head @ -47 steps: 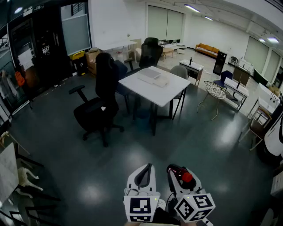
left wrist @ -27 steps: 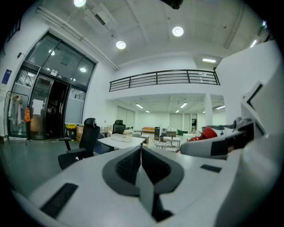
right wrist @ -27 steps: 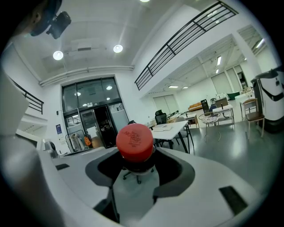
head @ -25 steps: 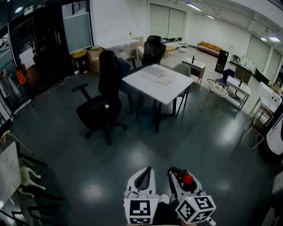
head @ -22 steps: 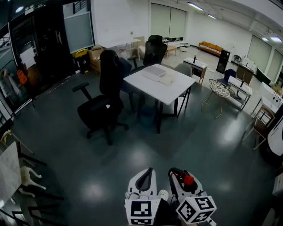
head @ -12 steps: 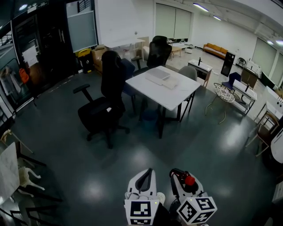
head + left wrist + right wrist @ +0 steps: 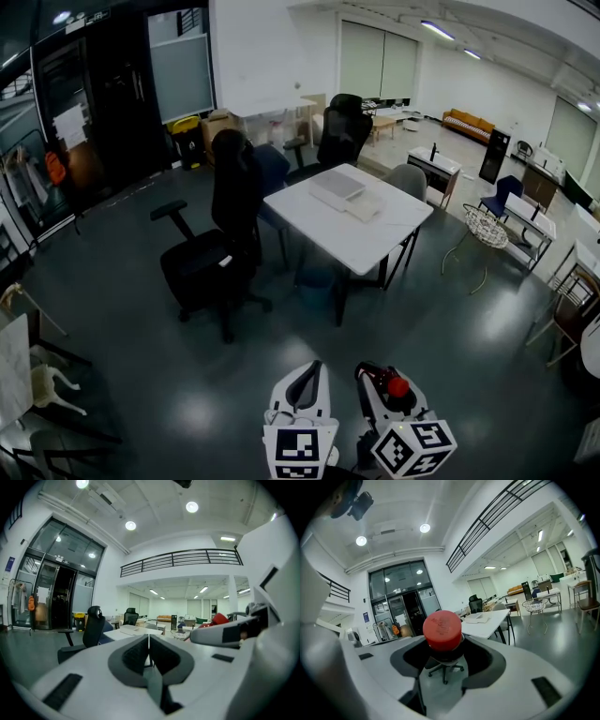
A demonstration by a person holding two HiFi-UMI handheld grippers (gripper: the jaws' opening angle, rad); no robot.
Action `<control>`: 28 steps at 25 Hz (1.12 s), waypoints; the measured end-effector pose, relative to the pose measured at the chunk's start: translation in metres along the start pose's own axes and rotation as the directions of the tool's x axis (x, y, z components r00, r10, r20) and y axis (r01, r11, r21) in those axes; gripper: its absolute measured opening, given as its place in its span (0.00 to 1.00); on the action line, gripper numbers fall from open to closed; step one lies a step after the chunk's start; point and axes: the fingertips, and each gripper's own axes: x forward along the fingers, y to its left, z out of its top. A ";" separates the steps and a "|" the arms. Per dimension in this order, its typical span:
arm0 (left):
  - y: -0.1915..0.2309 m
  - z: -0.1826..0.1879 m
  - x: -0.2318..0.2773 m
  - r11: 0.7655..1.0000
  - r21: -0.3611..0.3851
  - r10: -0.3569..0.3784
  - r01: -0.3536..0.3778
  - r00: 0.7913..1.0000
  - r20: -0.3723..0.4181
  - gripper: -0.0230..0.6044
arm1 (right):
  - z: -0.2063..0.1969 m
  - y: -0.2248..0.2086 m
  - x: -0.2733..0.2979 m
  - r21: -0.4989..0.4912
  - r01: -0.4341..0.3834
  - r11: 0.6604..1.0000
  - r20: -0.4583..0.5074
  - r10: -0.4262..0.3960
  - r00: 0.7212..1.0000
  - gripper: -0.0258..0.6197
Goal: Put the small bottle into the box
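My right gripper (image 7: 382, 379) is shut on a small bottle with a red cap (image 7: 397, 385), low in the head view; the cap (image 7: 442, 630) fills the space between the jaws in the right gripper view. Beside it, my left gripper (image 7: 306, 372) is shut with nothing between its jaws (image 7: 148, 645). A white table (image 7: 375, 240) stands ahead across the floor. On it lies a flat white box (image 7: 337, 187) with another pale box (image 7: 365, 205) next to it. Both grippers are far from the table, over the dark floor.
A black office chair (image 7: 217, 253) stands left of the table, another (image 7: 339, 136) behind it, and a grey chair (image 7: 407, 181) at its right. A wire basket stand (image 7: 484, 234), desks and a sofa (image 7: 466, 123) lie further right. Folded white furniture (image 7: 28, 380) sits at left.
The view has advanced toward the white table, which now sits closer and more central. Both grippers keep their places at the bottom, the right one still holding the bottle.
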 end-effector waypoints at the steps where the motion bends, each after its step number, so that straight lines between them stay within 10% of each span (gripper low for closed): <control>1: -0.001 0.003 0.012 1.000 0.008 -0.001 0.001 1.000 0.010 0.07 | 0.006 -0.007 0.009 -0.002 -0.004 1.000 0.004 0.004 1.000 0.39; 28: 0.016 0.019 0.229 0.999 0.011 -0.042 0.042 0.998 -0.038 0.07 | 0.067 -0.123 0.179 0.034 0.038 0.999 -0.027 -0.037 0.999 0.39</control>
